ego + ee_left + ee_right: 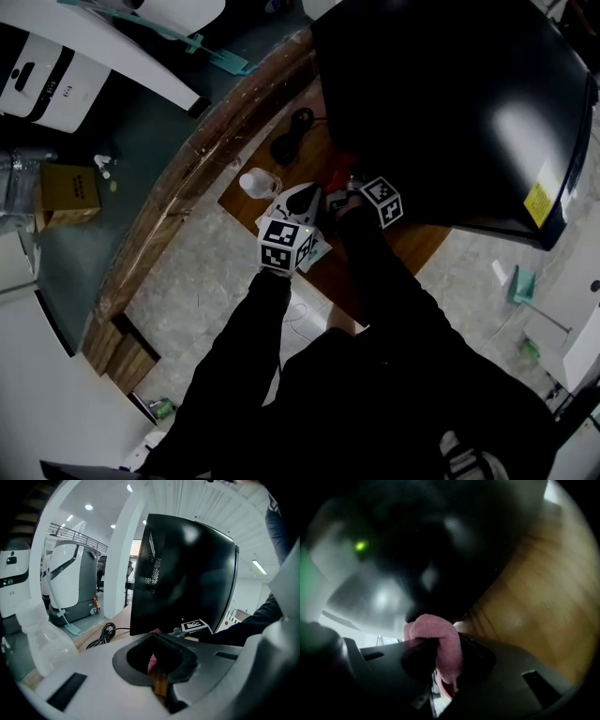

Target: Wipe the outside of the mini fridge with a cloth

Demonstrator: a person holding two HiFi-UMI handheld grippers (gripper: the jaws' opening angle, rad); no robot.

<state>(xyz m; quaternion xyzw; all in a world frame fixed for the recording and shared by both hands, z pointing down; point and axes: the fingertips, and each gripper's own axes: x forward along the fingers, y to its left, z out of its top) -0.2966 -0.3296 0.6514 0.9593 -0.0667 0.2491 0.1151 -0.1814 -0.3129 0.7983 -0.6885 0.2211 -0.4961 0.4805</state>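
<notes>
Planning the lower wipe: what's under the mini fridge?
A wooden tabletop carries the mini fridge. The right gripper holds the pink cloth at its base; the underside is hidden.

Ahead: the mini fridge (pixel 450 103) walls off my right gripper (pixel 345 187).
Left: bottle (pixel 255 183) and cable (pixel 291 141) crowd me.
Right: bare table (pixel 422 246), passable.

You work over a wooden tabletop (pixel 427 246). On it stands the black mini fridge (pixel 441 103), set toward the far side. To the fridge's left you see a coiled black cable (pixel 289 142) lying on the wood. Nearer you, a clear plastic bottle (pixel 255 184) with a white cap sits by the edge.
</notes>
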